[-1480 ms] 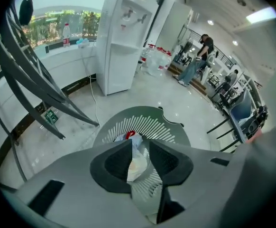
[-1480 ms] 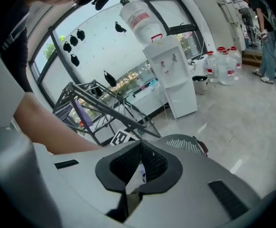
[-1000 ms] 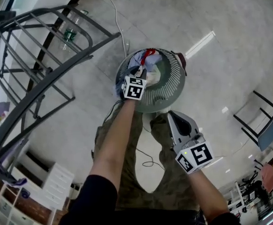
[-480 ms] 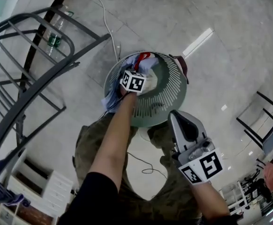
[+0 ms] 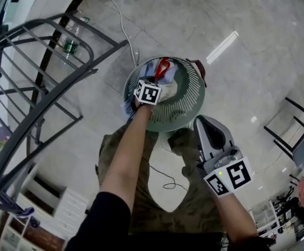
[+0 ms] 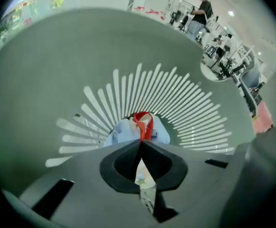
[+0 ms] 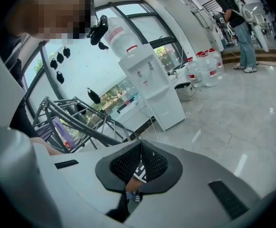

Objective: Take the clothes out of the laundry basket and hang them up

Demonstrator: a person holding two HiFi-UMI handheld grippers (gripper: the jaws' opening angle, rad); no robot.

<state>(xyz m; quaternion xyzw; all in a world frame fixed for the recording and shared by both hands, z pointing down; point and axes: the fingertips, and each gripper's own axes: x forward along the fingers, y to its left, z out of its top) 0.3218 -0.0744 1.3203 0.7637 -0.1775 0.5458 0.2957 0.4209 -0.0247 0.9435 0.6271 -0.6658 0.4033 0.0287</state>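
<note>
A round grey-green laundry basket (image 5: 191, 109) stands on the floor in front of me. Inside lie light blue clothes (image 5: 153, 67) with a red garment (image 5: 163, 66) on top. My left gripper (image 5: 156, 81) reaches down into the basket. Its jaws have just been closing and now meet (image 6: 141, 142) where the red garment (image 6: 142, 122) runs into the tips, over the blue cloth (image 6: 124, 134). The slotted basket wall (image 6: 190, 108) fills that view. My right gripper (image 5: 201, 121) hangs beside the basket's near rim, shut (image 7: 141, 144) and holding nothing.
A dark metal drying rack (image 5: 37, 88) stands at the left, also in the right gripper view (image 7: 81, 118). A white cable (image 5: 121, 25) runs over the floor, a bottle (image 5: 71, 43) stands by the rack. White shelves (image 5: 47, 208) are lower left, a chair (image 5: 293, 135) at the right.
My left gripper has sunk deeper into the basket and its jaws have closed onto the clothes. The right gripper has shifted a little sideways, still shut.
</note>
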